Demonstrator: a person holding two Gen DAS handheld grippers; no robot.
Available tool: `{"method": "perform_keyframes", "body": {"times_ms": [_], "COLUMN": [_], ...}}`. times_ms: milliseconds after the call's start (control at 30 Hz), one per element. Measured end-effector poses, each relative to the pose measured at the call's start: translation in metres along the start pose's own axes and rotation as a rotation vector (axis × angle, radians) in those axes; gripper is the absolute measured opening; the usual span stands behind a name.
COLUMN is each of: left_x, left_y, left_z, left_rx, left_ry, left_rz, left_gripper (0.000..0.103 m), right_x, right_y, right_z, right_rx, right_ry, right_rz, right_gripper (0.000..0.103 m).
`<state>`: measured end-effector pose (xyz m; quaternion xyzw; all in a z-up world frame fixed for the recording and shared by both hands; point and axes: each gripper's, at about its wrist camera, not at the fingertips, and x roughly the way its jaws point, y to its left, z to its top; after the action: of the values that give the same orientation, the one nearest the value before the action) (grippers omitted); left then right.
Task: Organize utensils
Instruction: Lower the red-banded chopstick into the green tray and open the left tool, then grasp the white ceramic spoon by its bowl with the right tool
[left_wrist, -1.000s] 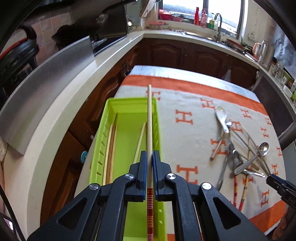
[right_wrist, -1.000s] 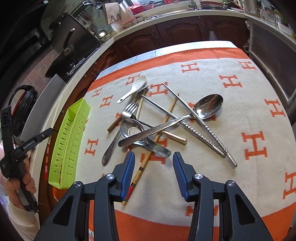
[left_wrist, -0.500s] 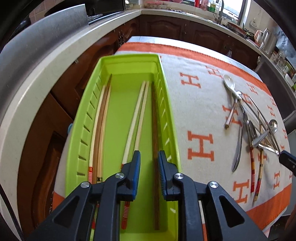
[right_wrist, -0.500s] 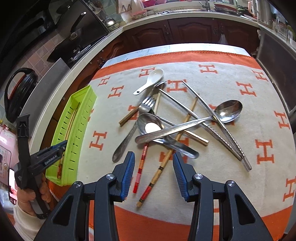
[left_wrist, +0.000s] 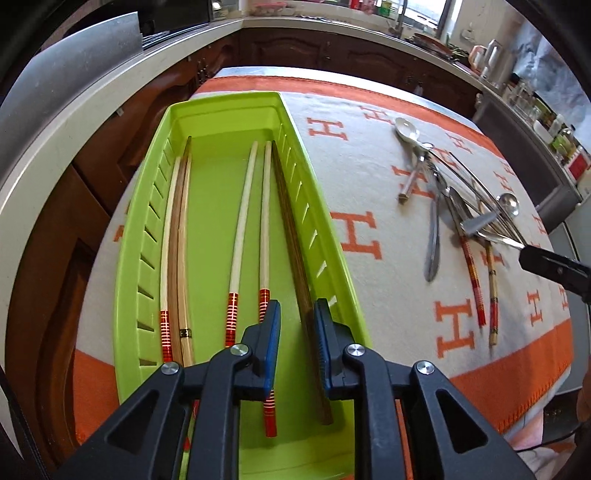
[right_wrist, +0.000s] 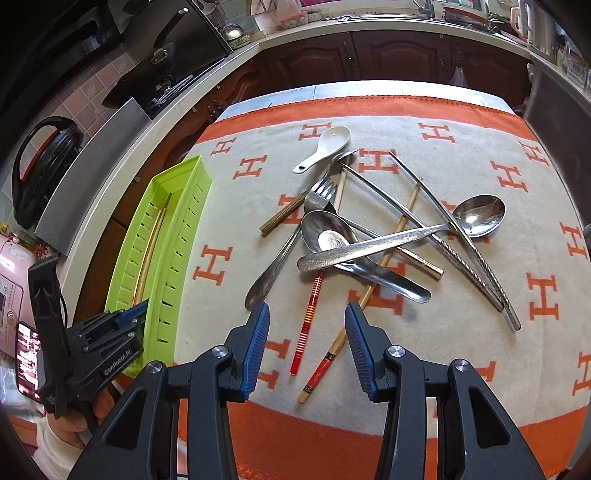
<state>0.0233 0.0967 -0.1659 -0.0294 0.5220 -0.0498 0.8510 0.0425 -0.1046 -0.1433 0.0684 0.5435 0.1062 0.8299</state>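
Left claw released, empty, low over green tray; 5 chopsticks lie inside. I lift straight up, clear of tray wall. Right claw half-open, empty, above red chopstick in utensil pile on worktop; I centre, pinch its near end.

"GenRobot.AI", probably, on the left gripper; orange "H" letters across the blanket
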Motion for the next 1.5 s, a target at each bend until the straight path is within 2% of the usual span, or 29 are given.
{"method": "perform_keyframes", "body": {"times_ms": [133,200,300,467,533,633,833,867,1000,1200,1367,1433,1467,1500], "left_x": [-0.006,-0.004,-0.009,-0.019,-0.025,-0.035,-0.041,-0.040,-0.032,-0.016,-0.002,0.003,0.005,0.007], "left_y": [-0.004,-0.005,0.000,0.019,0.024,0.027,0.030,0.031,0.035,0.039,0.043,0.042,0.042,0.041], "left_z": [-0.013,-0.020,-0.026,-0.021,-0.012,0.002,0.036,0.040,0.059,0.071,0.074,0.075,0.075,0.075], "left_rx": [0.036,0.062,0.072,-0.009,-0.036,-0.064,-0.120,-0.130,-0.171,-0.199,-0.220,-0.222,-0.222,-0.222], "left_ry": [-0.003,0.022,0.016,-0.001,-0.030,-0.083,-0.143,-0.146,-0.135,-0.128,-0.110,-0.098,-0.094,-0.090], "left_rz": [-0.037,-0.046,-0.033,-0.041,-0.036,-0.029,-0.023,-0.022,-0.026,-0.017,-0.019,-0.023,-0.024,-0.026], "left_gripper": [0.016,0.016,0.019,0.027,0.041,0.053,0.054,0.054,0.054,0.054,0.054,0.054,0.054,0.054], "right_x": [0.000,0.000,-0.001,0.000,0.004,0.014,0.056,0.065,0.105,0.152,0.166,0.170,0.173,0.174], "right_y": [0.001,0.004,0.006,0.006,0.003,-0.003,-0.022,-0.027,-0.050,-0.070,-0.053,-0.037,-0.030,-0.023], "right_z": [-0.001,0.001,0.014,0.056,0.080,0.116,0.176,0.183,0.204,0.217,0.220,0.219,0.219,0.217], "right_rx": [-0.009,-0.021,-0.008,0.036,0.057,0.078,0.116,0.128,0.188,0.208,0.128,0.066,0.033,0.005], "right_ry": [0.003,0.001,-0.005,-0.041,-0.049,-0.062,-0.038,-0.029,0.006,0.056,0.025,0.009,0.001,-0.007], "right_rz": [-0.003,-0.007,0.010,0.024,0.030,0.020,-0.010,-0.011,-0.017,-0.031,-0.062,-0.104,-0.124,-0.140], "right_gripper": [0.044,0.044,0.044,0.044,0.044,0.044,0.044,0.040,0.037,0.033,0.032,0.031,0.028,0.019]}}
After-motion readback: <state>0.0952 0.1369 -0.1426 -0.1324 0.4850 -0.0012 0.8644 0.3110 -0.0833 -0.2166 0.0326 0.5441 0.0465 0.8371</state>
